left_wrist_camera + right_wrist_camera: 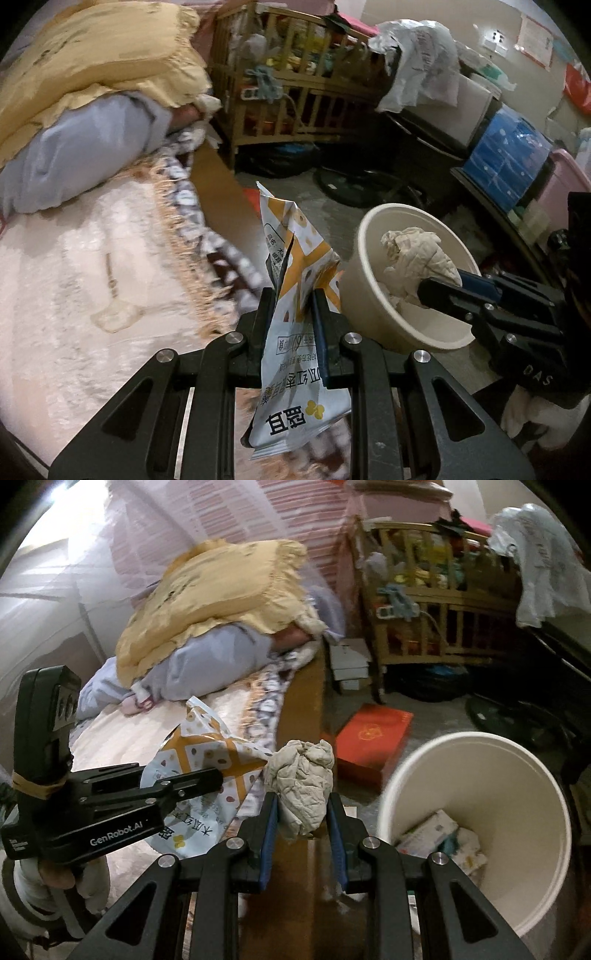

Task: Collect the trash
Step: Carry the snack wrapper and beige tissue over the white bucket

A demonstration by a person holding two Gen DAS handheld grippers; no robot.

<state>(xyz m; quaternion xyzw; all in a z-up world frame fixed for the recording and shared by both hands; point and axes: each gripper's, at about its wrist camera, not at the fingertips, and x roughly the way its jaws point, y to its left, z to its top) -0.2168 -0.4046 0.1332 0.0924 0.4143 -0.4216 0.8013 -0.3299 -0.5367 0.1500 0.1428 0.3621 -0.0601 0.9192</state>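
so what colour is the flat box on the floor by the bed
Red-orange box, clearest in the right wrist view.

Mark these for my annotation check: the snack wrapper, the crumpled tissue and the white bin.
snack wrapper (295, 302), left wrist view, mid panel.
crumpled tissue (303, 786), right wrist view, centre.
white bin (524, 812), right wrist view, inner wall.

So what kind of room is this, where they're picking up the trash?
Most likely a bedroom at home. There is a bed with a yellow pillow on it, and a wooden baby cot full of things stands beside it. A white bin sits on the floor.
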